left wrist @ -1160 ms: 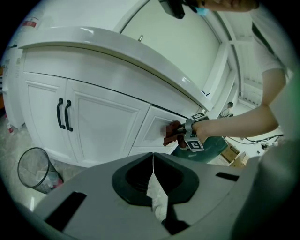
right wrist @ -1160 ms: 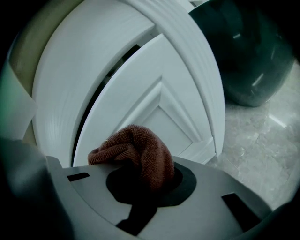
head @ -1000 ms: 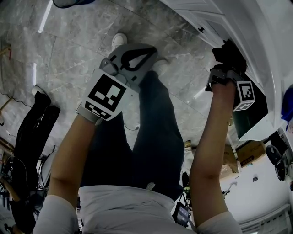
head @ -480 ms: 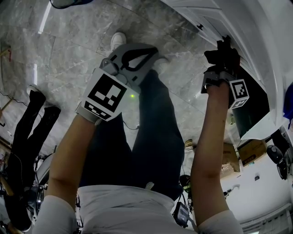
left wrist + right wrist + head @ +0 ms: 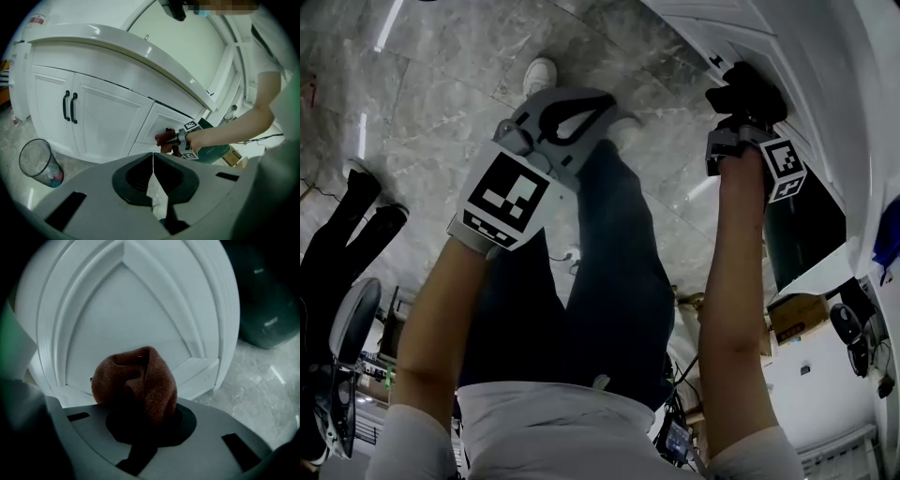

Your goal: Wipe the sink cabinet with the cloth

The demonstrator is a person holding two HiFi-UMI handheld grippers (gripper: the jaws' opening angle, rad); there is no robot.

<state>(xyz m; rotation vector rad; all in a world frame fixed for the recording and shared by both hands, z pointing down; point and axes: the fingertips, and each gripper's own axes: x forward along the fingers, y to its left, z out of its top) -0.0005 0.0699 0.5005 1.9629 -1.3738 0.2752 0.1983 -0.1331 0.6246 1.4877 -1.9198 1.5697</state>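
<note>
Right gripper (image 5: 145, 416) clamped on rust-brown cloth (image 5: 136, 380), which is bunched against a white sink cabinet (image 5: 126, 319) door panel, 1 o'clock in head view. Left gripper (image 5: 153, 159) jaws pressed together, nothing between, 11 o'clock, over marble floor (image 5: 441, 84)
</note>
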